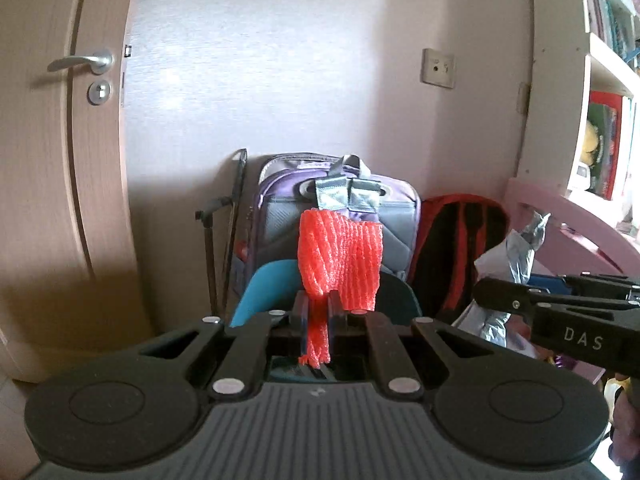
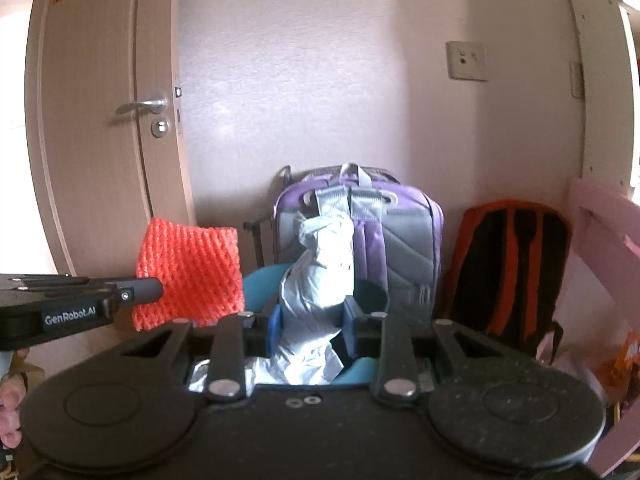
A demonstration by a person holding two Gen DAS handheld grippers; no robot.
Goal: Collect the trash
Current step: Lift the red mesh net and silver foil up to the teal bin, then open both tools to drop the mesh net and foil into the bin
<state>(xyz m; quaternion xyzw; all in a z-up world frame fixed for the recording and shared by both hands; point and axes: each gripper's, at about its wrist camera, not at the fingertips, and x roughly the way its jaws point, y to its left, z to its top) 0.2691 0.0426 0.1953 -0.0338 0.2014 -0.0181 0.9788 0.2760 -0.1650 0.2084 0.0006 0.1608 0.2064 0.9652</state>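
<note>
The left gripper [image 1: 318, 312] is clamped on an orange foam net [image 1: 340, 256], its 2 fingers nearly together with a thin strip of the mesh pinched between them; the rest of the net stands up and flops over above the fingertips toward 12 o'clock. In the right wrist view that same net [image 2: 188, 272] sits at 9 o'clock, just past the tip of the left gripper.

The right gripper [image 2: 310, 320] is closed on a crumpled grey plastic bag [image 2: 320, 280], which bulges up between the blue pads [image 2: 276, 328] and trails back toward the camera. No earlier view is given, so only the grip itself is told.

Behind both, a purple backpack [image 2: 392, 240] leans against the wall at 12 o'clock, with a black and orange backpack [image 2: 508, 264] at 3 o'clock. Something teal [image 1: 264, 292], perhaps a chair, lies low in front of the purple backpack. A wooden door [image 1: 52, 160] stands at 9 o'clock.
</note>
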